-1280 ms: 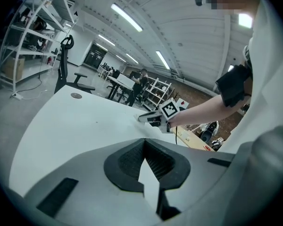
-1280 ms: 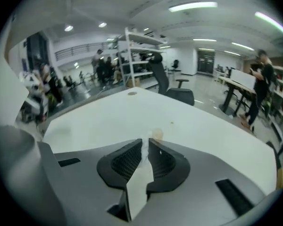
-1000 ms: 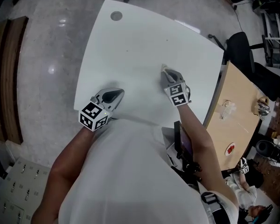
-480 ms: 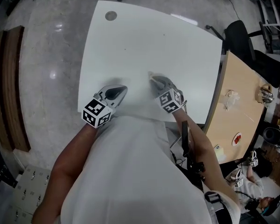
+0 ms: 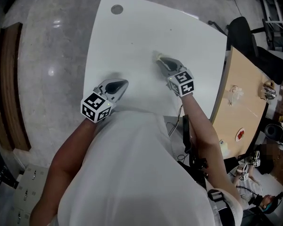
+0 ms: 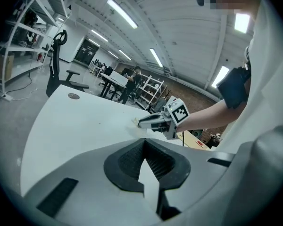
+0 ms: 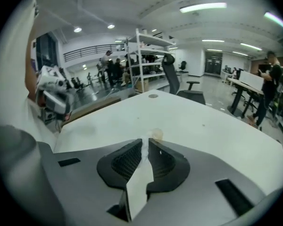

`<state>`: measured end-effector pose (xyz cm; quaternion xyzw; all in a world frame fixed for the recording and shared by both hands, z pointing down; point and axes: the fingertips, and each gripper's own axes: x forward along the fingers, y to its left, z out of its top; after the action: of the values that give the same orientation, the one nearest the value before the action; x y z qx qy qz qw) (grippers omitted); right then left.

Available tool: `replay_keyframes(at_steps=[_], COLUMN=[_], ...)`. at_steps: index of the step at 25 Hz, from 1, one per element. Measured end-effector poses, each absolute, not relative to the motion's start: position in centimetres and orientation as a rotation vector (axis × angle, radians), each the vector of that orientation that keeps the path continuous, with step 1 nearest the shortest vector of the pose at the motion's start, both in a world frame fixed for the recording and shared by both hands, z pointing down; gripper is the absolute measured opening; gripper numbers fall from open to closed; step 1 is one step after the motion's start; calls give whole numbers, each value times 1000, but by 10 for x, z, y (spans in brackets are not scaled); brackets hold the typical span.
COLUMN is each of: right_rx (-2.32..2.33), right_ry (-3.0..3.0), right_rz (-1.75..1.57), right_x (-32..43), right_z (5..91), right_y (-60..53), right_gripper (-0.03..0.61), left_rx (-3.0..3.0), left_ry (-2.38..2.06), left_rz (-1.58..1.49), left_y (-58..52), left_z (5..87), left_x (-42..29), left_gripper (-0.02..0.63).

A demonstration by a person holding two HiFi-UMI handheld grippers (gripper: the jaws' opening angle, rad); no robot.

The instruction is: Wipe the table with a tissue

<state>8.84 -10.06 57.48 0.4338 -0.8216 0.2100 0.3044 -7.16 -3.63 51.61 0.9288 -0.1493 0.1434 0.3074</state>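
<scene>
1. Head view shows a person (image 5: 132,173) in a white top standing at the near edge of a white table (image 5: 132,32). One tool is in each hand, and both are over the near half of the top.
2. Toward the middle of the table, the right gripper (image 5: 160,60) sits low over the surface with its tips pointing away from the person. A small crumpled tissue (image 5: 156,55) sits right at those tips, against the tabletop.
3. In the right gripper view, the jaws are pressed together on the tissue. A thin white strip of it runs between the two black pads, and a pale lump bulges out just past the tips onto the table.
4. Over the table's near-left edge is the left gripper (image 5: 124,83), well apart from the right one. Whether it touches the top cannot be told.
5. In the left gripper view, the jaws are closed against each other and pinch nothing. Beyond them, the other tool and its tissue show on the table.
6. A round grey grommet (image 5: 116,9) is set into the table's far-left corner.
7. A wooden desk (image 5: 240,112) stands just beside the table on the right with a few small items on it. A black office chair (image 5: 243,41) stands at the table's far-right corner.
</scene>
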Motion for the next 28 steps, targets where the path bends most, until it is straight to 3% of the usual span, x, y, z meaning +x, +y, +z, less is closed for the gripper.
replay_keyframes(at_steps=[6,14,28], right_rx=[1317,1069,1085], right_ry=[-2123,-2114,-1953], right_rz=[691,472,280], right_x=[111,32,9], right_z=[572,604,621], right_y=[-153,-185,-195], right_gripper=[48,48,47], left_rx=[2447,2416,2390], left_ry=[-433,-546,-585], left_rz=[364,340,318], left_y=[-38,-51,-46], left_z=[519,522,528], left_x=[-88,-127,-144], left_gripper=[6,6,6])
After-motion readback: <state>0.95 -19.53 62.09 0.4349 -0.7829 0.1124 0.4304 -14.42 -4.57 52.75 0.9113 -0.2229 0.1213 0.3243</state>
